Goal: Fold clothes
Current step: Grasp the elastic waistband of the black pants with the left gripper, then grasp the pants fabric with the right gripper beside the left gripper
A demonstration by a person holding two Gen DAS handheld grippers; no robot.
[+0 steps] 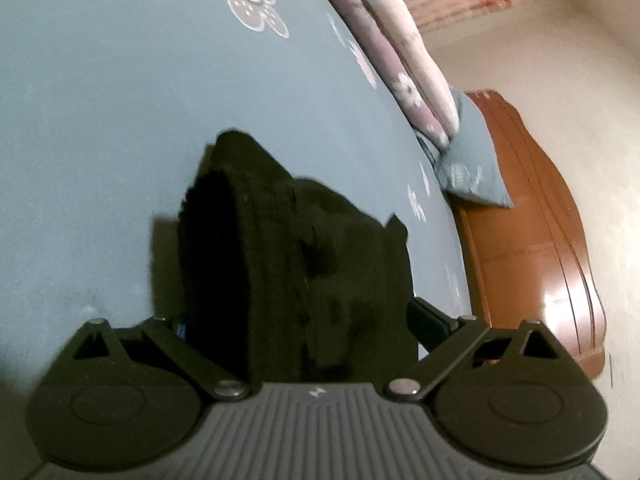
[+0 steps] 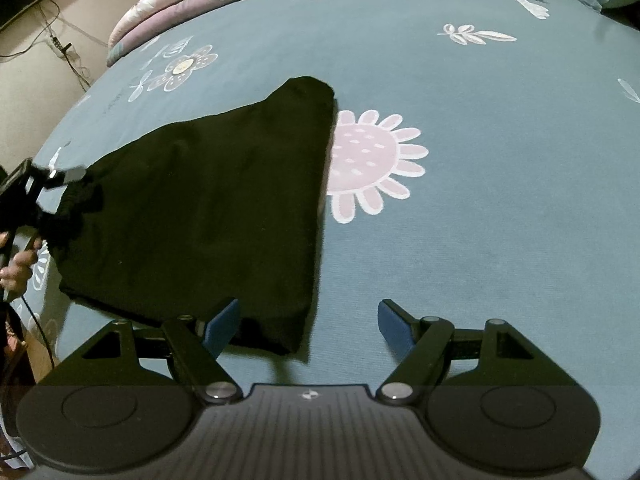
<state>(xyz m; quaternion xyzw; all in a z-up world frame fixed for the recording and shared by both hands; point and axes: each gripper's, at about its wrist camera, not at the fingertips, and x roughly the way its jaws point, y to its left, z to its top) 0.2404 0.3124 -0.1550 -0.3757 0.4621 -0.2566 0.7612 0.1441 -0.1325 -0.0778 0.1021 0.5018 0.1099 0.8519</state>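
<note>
Black garment [image 2: 208, 208] is seen spread on the bed [image 2: 480, 240], centre-left of the right wrist frame, long axis running lower left to upper centre. Left gripper [image 2: 68, 178] is clamped on its bunched left edge. Right gripper [image 2: 308, 328] is held released, jaws wide apart, over the garment's near corner; nothing is gripped.
</note>
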